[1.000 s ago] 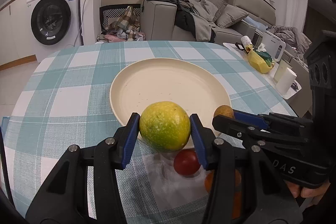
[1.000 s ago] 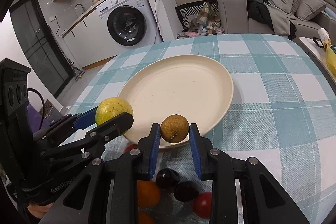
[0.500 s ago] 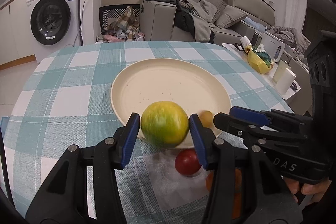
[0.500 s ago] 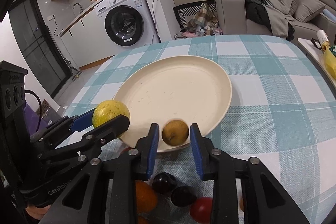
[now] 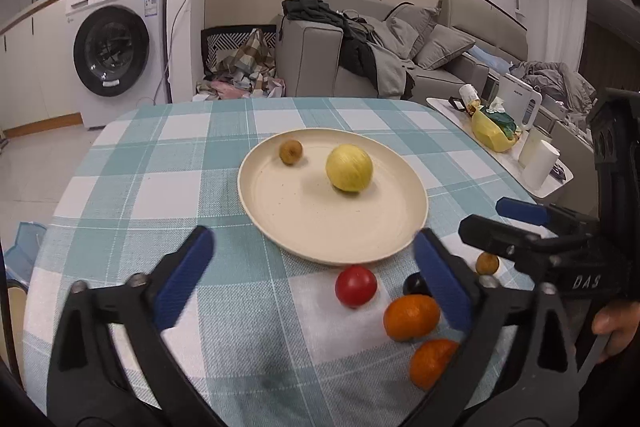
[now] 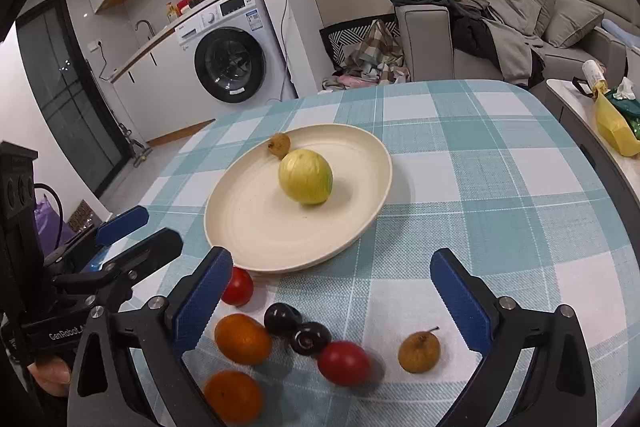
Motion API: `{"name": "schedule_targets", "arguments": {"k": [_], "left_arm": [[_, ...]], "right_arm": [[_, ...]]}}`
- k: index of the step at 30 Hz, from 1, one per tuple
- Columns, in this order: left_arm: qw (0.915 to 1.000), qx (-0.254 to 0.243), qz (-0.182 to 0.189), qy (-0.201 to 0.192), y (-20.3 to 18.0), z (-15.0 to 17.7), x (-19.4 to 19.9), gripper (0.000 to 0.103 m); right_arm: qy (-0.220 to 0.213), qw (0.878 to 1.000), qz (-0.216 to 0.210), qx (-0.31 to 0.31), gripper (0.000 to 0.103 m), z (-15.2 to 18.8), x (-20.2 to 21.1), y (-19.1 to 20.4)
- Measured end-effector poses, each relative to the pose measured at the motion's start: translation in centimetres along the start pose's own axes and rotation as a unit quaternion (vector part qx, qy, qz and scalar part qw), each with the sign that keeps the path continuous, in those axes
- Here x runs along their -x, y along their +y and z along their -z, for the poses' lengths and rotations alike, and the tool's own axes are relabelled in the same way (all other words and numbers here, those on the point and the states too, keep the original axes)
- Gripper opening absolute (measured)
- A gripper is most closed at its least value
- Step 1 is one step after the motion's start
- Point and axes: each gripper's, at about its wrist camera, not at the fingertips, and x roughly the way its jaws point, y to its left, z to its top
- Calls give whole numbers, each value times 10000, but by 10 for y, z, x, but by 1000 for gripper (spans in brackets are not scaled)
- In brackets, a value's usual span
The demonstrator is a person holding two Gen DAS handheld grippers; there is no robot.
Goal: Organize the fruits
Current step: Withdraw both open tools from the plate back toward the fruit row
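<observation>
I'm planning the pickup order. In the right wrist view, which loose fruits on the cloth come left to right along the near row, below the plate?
Orange → dark cherry → second dark cherry → red tomato → small brown fruit with a stem.

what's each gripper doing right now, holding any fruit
left gripper: open, jaws just opened, holding nothing.
right gripper: open, jaws just opened, holding nothing.

My left gripper and right gripper have just opened wide, empty; green-yellow fruit and small brown fruit now lie released on the plate.
</observation>
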Motion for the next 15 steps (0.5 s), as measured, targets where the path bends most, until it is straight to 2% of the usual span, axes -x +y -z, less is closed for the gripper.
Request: {"name": "schedule_targets", "arguments": {"k": [8, 15], "left_arm": [[9999, -101, 12, -47, -16, 17, 32, 102], [9999, -116, 79, -6, -23, 29, 42, 102]], "right_arm": [[-65, 9992, 153, 364, 103, 9, 27, -3], [12, 9964, 334, 774, 103, 23, 37, 0]]}}
